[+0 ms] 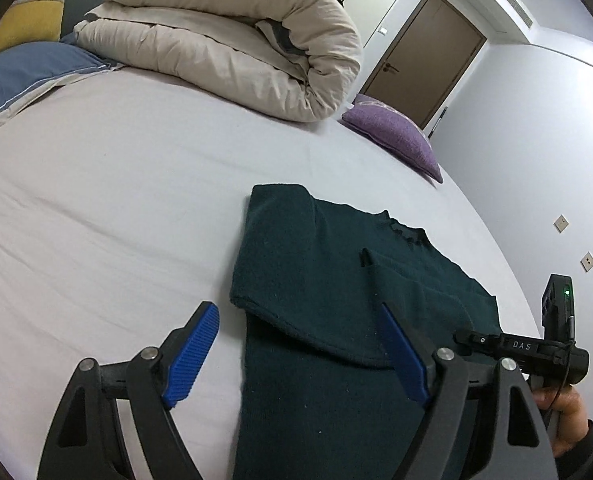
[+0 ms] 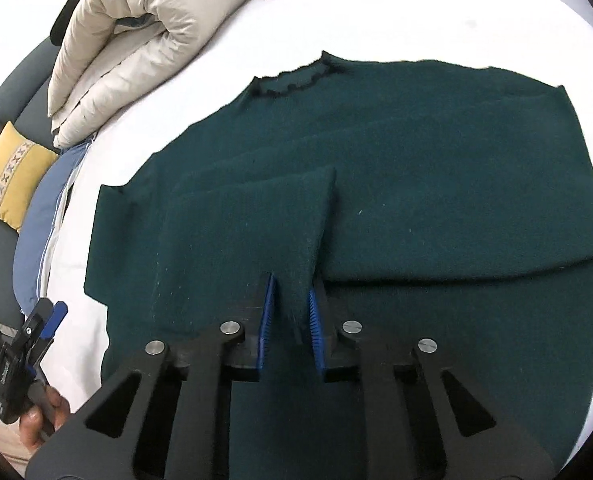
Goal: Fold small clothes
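On the pale bed sheet (image 1: 116, 200), the dark green knitted sweater (image 2: 436, 184), with 1 sleeve already laid across its body, is being pinched by the closed right gripper (image 2: 290, 312), while the left gripper (image 1: 296, 354) is being held spread apart, empty, further folds remaining.

Home bedroom. Wide bed (image 1: 108, 184) under pale smooth sheet fills both views. Rolled beige quilted duvet (image 1: 232, 44) lies at far end of bed; purple textured cushion (image 1: 396, 136) just beside it near bed's edge. Blue pillow with white piping (image 1: 28, 76) at bed's other side, next to yellow cushion with cross-stitch band (image 2: 10, 180) on grey upholstered seat (image 2: 12, 104). Brown wooden door with lever handle (image 1: 424, 64) in plain white wall; two square wall switch plates (image 1: 561, 223) there too.
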The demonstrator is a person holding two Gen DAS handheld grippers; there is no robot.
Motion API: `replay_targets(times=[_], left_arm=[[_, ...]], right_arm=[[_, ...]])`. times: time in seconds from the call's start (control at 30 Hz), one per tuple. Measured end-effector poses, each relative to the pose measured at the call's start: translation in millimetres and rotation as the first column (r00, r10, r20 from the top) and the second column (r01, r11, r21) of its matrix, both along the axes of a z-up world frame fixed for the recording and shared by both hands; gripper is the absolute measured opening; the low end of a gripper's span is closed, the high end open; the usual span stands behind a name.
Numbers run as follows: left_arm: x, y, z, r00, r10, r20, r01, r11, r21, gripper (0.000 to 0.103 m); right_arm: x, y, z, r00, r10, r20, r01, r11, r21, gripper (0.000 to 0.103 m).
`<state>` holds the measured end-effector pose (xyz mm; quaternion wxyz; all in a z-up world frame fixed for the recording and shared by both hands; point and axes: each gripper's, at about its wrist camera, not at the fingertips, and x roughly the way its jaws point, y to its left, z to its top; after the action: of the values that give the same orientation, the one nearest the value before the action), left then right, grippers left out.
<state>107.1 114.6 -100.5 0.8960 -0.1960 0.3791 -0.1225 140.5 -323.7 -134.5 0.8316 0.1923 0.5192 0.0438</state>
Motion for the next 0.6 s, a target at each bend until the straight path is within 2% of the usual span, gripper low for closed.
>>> replay_targets(times=[0.17,0.37,0.5,0.6], left_arm=[[4,10,1,1.000,0.028,-0.001,-0.028,0.999,-0.026,0.082],[28,23,0,0.998,0.068,-0.019,-0.068,0.997,-0.037,0.082],[48,24,1,0.997,0.073,-0.033,-0.074,0.997,-0.029,0.082],[66,23,-4,0.995,0.081,-0.053,-0.081,0.997,-0.006,0.082]], right_arm=[[-4,3,13,0.998,0.032,0.056,-0.032,0.999,0.010,0.008],[-13,17,70,0.966,0.147,0.213,-0.121,0.984,-0.131,0.007],[-2,-8,88,0.950,0.120,0.288,-0.091,0.990,-0.111,0.007],[5,-38,83,0.947,0.076,0.312,-0.049,0.994,-0.094,0.007]])
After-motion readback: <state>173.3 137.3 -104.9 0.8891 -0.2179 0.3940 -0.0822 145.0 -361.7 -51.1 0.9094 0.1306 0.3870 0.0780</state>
